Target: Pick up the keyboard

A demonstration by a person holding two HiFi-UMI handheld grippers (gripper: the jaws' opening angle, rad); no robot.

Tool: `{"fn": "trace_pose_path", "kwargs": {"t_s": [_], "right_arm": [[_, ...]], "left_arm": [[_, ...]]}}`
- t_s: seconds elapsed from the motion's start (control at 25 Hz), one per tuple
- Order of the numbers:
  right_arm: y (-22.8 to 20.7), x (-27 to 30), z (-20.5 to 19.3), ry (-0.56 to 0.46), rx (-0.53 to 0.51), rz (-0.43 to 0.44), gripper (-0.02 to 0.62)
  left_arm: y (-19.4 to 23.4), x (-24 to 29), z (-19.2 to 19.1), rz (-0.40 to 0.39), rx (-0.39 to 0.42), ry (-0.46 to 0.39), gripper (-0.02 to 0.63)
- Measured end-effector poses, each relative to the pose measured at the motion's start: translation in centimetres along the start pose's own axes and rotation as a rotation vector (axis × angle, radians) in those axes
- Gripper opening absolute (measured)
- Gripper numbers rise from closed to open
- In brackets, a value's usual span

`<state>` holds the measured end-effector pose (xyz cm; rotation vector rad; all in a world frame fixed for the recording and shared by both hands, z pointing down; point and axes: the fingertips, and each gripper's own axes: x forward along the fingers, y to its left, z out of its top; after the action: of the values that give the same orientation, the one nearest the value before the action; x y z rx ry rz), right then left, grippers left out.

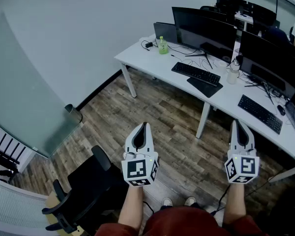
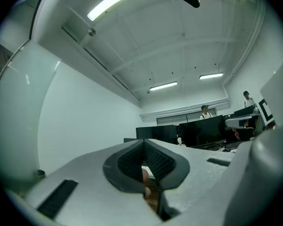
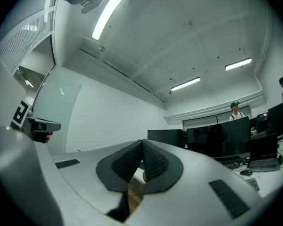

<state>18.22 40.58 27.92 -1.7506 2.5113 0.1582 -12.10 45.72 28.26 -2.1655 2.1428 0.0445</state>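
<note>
A black keyboard [image 1: 196,73] lies on the white desk [image 1: 137,58] ahead, in front of a dark monitor [image 1: 205,31]. A second black keyboard [image 1: 259,113] lies further right on the same desk. My left gripper [image 1: 144,127] is held over the wooden floor, well short of the desk, jaws shut with nothing between them. My right gripper [image 1: 236,125] hovers level beside it, also shut and empty. In the left gripper view the closed pads [image 2: 144,158] point at the monitors [image 2: 203,131]; in the right gripper view the pads [image 3: 141,160] meet as well.
A green bottle [image 1: 162,45] and a clear bottle [image 1: 232,73] stand on the desk, with cables and a black pad [image 1: 204,86]. A black office chair [image 1: 83,186] stands at my lower left. A glass partition [image 1: 24,97] runs along the left. People stand in the distance [image 3: 236,111].
</note>
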Motion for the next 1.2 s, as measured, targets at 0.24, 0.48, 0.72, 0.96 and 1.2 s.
{"fn": "trace_pose_path", "kwargs": {"t_s": [0.24,0.48,0.72,0.96,1.2], "right_arm": [[-0.7,-1.0,0.1,-0.003,0.011,0.004,-0.002],[-3.1,-1.5,-0.6,0.000,0.041,-0.009,-0.002],[-6.6,-1.8,-2.0,0.017,0.077,-0.008,-0.002],[-9.6,-1.7,-2.5,0.024,0.079,-0.002,-0.002],[-10.5,0.2,-2.7,0.024,0.075,-0.002,-0.002]], "left_arm": [[-1.1,-0.6,0.2,-0.002,0.005,0.000,0.007],[-3.5,-0.2,0.1,-0.004,0.026,0.010,0.008],[-6.7,0.7,-0.8,-0.003,0.035,0.034,0.008],[-9.1,1.6,-1.3,0.003,0.044,0.047,0.008],[-9.5,3.9,-1.5,-0.002,0.033,0.038,0.008]]}}
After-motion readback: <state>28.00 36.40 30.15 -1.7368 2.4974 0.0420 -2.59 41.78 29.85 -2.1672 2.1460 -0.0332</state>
